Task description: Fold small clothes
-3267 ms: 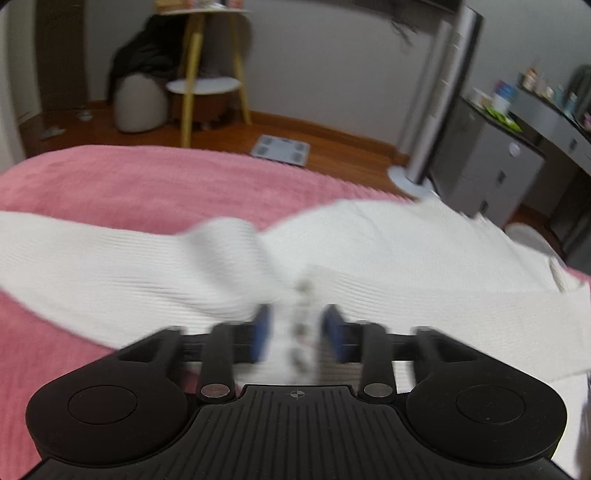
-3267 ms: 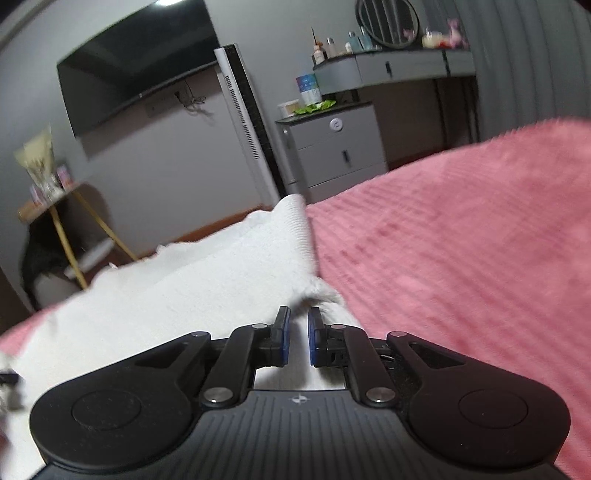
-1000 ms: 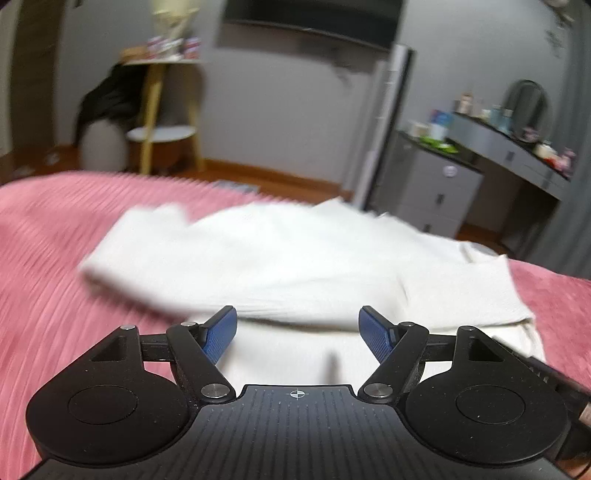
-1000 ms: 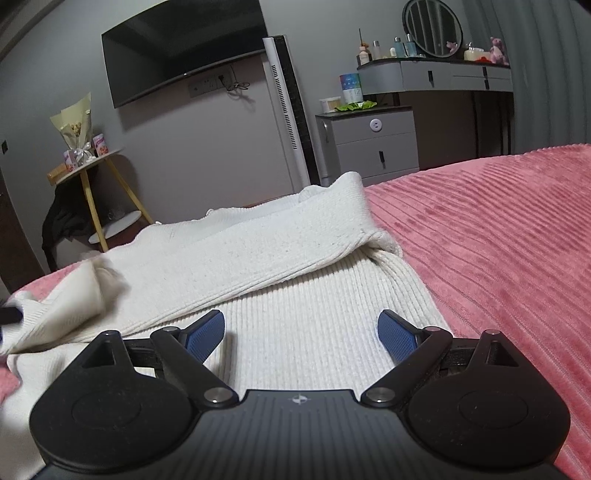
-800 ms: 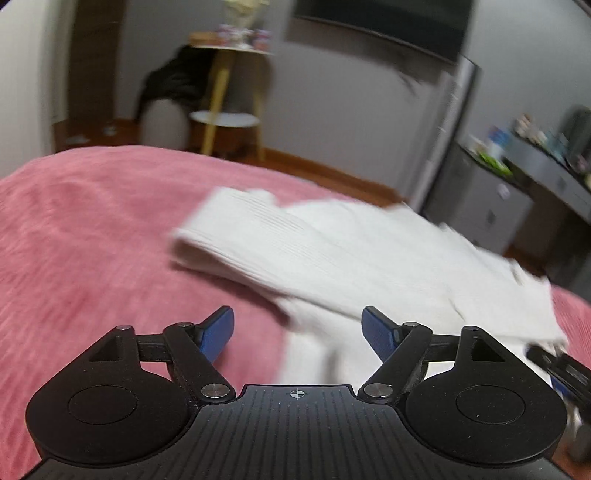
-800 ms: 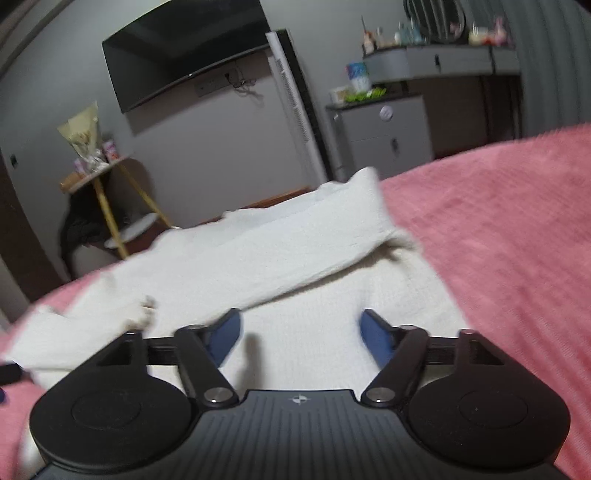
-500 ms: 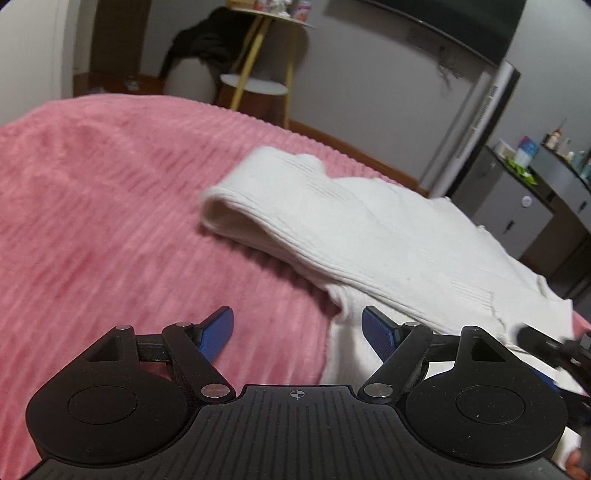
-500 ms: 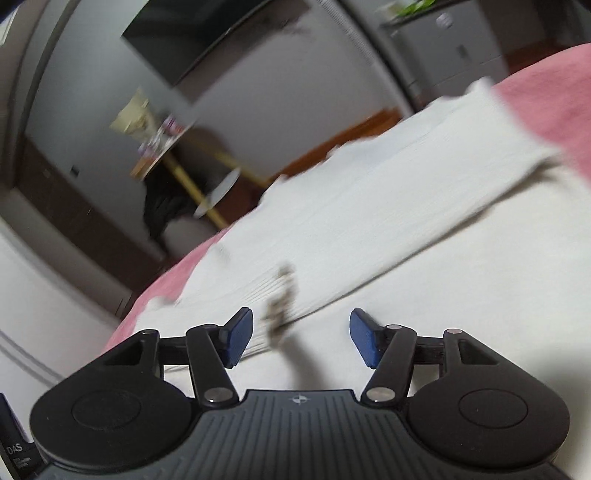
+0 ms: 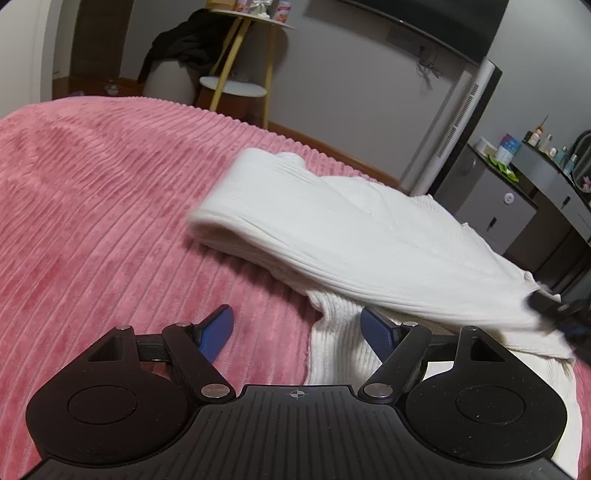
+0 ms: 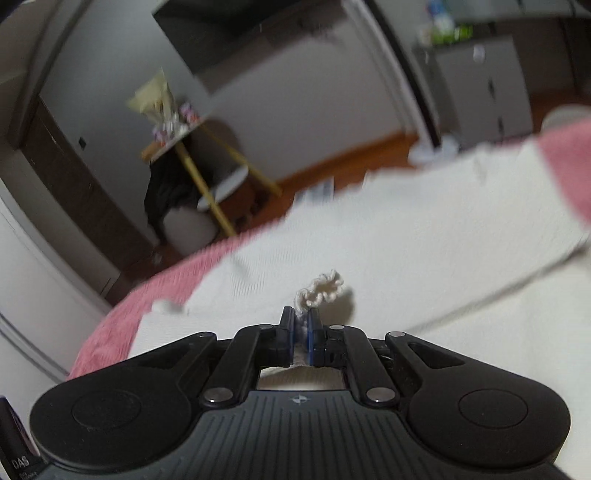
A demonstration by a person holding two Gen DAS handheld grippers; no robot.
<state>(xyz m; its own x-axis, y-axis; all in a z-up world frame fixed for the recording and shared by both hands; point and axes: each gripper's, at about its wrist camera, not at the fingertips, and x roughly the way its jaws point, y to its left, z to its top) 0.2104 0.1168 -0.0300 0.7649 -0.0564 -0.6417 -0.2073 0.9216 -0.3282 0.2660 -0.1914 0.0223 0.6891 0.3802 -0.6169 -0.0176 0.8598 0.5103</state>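
A white ribbed knit sweater (image 9: pixel 343 236) lies on the pink bedspread (image 9: pixel 92 206), one sleeve folded across its body. My left gripper (image 9: pixel 297 323) stands open low over the sweater's left edge; its right pad is over the knit, its left pad over bare bedspread. In the right wrist view the same sweater (image 10: pixel 424 258) fills the middle. My right gripper (image 10: pixel 303 317) is shut on a pinch of the sweater's scalloped edge (image 10: pixel 321 290), which sticks up past the pads. The right gripper also shows as a dark blur (image 9: pixel 554 306) at the sleeve's end.
Beyond the bed are a yellow-legged side table (image 9: pixel 240 74) with dark clothes hung beside it, a tall white tower fan (image 9: pixel 454 125), grey drawers (image 9: pixel 495 210) and a wall television (image 10: pixel 236 33). Wooden floor runs along the wall.
My right gripper went from wide open to shut on the sweater's edge and swung left. My left gripper slid left to the sweater's side and stayed open.
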